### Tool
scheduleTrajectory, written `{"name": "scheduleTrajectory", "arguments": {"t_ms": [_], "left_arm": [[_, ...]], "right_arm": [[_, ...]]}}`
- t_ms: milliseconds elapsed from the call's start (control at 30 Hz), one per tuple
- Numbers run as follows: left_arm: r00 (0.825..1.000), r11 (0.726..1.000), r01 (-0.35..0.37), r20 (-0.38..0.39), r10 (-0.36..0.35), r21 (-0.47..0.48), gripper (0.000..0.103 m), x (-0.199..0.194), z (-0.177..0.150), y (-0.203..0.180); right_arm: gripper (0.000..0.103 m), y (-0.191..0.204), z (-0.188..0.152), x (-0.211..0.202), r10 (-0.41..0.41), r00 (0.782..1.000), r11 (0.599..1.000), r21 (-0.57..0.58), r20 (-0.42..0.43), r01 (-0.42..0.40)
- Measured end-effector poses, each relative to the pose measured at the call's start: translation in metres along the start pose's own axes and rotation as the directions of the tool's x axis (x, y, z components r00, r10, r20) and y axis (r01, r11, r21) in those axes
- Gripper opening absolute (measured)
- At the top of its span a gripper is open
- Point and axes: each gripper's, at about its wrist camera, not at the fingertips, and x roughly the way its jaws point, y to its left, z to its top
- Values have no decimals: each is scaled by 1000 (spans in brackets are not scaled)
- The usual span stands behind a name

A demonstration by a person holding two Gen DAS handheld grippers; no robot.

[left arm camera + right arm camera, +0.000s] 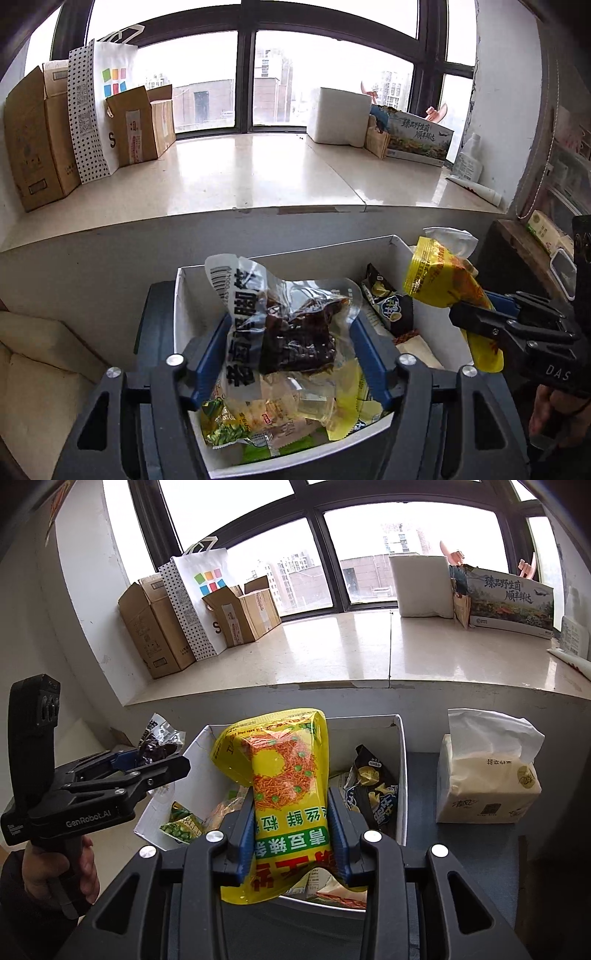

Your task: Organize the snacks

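right hand-held gripper (pixel 291 834) clamping yellow snack bag (pixel 284 786)

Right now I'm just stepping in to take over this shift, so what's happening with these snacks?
A person holds a claw in each hand over a white box of mixed snack packets. The left claw is shut on a clear vacuum pack of dark dried meat. The right claw is shut on a yellow green-pea snack bag. Both packs are lifted above the box. A tissue pack stands beside it.

Left gripper (pixel 288 354) and right gripper (pixel 291 834) both raised, jaws clamped.
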Motion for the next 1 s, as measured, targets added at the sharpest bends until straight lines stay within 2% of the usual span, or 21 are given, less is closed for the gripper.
{"name": "scheduleTrajectory", "arguments": {"t_ms": [33,67,100,167,233,333,433,500,567,633,700,867,933,1000], "left_arm": [[1000,1000,-15,4,15,-14,93,2,-1,3],[999,999,-35,6,35,-34,100,4,-2,8],[999,998,-38,1,38,-53,101,6,-2,13],[1000,997,-15,9,16,-78,101,5,-4,22],[1000,996,-14,15,16,-87,101,4,-7,27],[1000,994,-24,15,26,-103,101,0,-9,31],[997,995,-66,40,70,-81,101,-13,-9,26],[994,996,-79,77,82,-52,101,-28,-8,18],[990,998,-55,132,57,-20,101,-48,-7,8],[982,999,-47,184,46,-1,101,-72,-8,-1],[975,999,-50,216,45,17,102,-94,-11,-11],[944,993,-122,310,115,2,103,-145,-34,-28],[955,995,-96,281,95,-10,103,-155,-43,-29],[972,999,-25,231,31,-29,103,-160,-54,-30]], "right_arm": [[53,-1,0,5,-7,1000,1000,-2,-10,7],[78,-1,0,9,-13,1000,1000,-4,-20,13],[92,-1,-1,11,-29,999,1000,-7,-17,29],[94,-1,-2,10,-54,999,998,-19,3,54],[101,-3,-2,9,-68,998,998,-14,10,68],[103,-3,-3,8,-72,997,997,-5,14,72],[103,4,-4,4,-102,995,994,-35,23,103],[103,11,-3,-3,-132,991,989,-63,37,134],[103,19,-2,-13,-191,980,977,-90,56,195],[103,26,-1,-26,-243,966,962,-105,91,252],[103,31,1,-46,-262,955,955,-109,139,278],[103,45,-4,-104,-284,925,945,-88,253,314],[103,51,-13,-125,-323,903,932,-68,284,356],[103,56,-24,-144,-353,883,922,-46,310,385]]}}
